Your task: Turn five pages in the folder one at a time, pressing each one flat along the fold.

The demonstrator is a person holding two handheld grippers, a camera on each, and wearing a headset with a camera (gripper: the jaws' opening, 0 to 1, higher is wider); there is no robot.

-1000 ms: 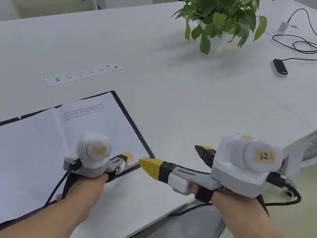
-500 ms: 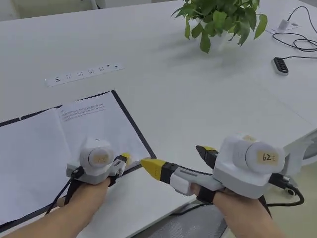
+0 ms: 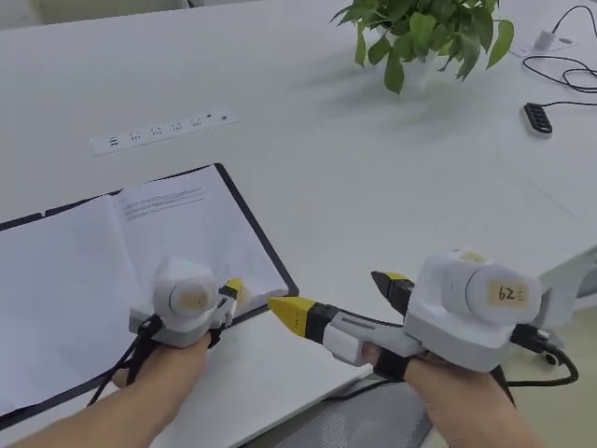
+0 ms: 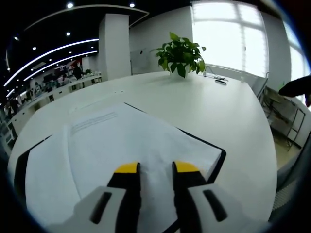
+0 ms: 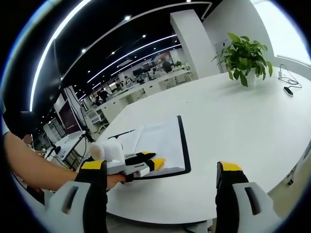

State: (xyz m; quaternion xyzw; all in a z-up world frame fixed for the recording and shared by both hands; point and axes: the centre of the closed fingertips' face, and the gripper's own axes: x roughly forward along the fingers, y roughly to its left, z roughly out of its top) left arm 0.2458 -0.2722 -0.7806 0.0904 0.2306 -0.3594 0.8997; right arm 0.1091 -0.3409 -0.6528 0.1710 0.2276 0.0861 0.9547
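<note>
Left claw (image 4: 156,170), jaws a narrow gap apart, sits at the near right corner of the open folder (image 3: 56,280), with its yellow tips over the white right-hand page (image 3: 187,233). Whether they touch the paper cannot be told. Right claw (image 3: 338,297), jaws spread wide and holding nothing, hangs just beyond the folder's black right edge, above the bare tabletop (image 3: 373,187). The folder lies flat on the person's left. Its long axis runs across the head view, and its fold points away towards the socket strip (image 3: 159,131) set in the tabletop. The printed lines lie along the page's far edge. A potted plant (image 3: 424,33) and a black cable (image 3: 569,79) stand well apart at the far right.
</note>
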